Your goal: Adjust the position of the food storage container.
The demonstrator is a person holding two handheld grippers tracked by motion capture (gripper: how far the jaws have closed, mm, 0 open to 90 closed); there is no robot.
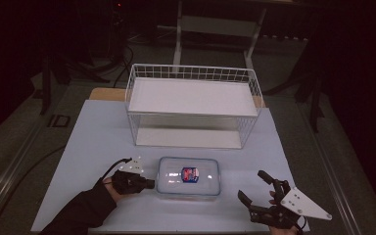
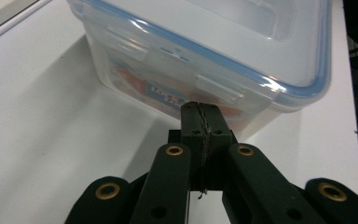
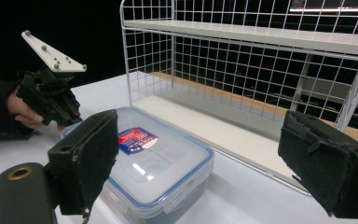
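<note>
Clear lidded food container point(image 1: 189, 176) sits near the table's point(image 1: 98, 137) front edge, before the wire shelf rack point(image 1: 192, 105). Left gripper point(image 1: 147, 183) clenched empty against its left side; right gripper point(image 1: 254, 193) spread wide, apart. Advise bracing both sides squarely before lifting.

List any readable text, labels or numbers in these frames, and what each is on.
None can be read.
Red and blue label seen through the lid of the clear plastic container with the blue-rimmed lid: print is there, too blurred to read in the high view and the right gripper view.
Same label through the container's side in the left gripper view: white letters on blue, partly hidden, illegible.
</note>
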